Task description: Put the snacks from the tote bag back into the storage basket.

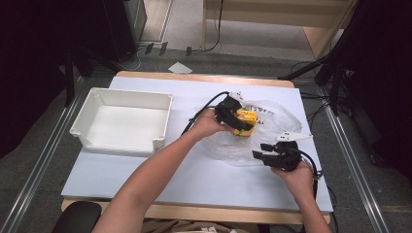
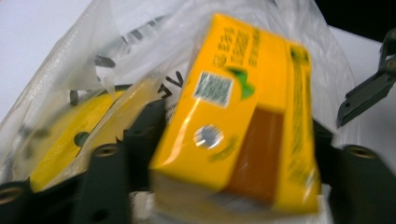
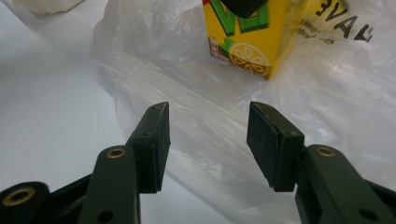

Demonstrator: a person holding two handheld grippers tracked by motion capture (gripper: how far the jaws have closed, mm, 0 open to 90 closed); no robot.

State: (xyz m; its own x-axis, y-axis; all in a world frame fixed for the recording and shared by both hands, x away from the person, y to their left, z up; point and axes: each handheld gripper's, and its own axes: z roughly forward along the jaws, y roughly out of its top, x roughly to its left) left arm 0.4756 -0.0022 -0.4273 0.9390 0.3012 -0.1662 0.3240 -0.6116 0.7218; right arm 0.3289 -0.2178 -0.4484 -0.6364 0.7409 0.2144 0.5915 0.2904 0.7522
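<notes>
Yellow carton (image 2: 233, 126) between left gripper (image 1: 237, 118) jaws — barcode visible close up.

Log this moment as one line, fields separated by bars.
left gripper: closed on yellow drink carton | right gripper: open, empty, above clear plastic bag | white plastic bin: left of bag

Overhead table view; gripper close-ups sharing yellow carton (image 1: 244, 123).
</notes>
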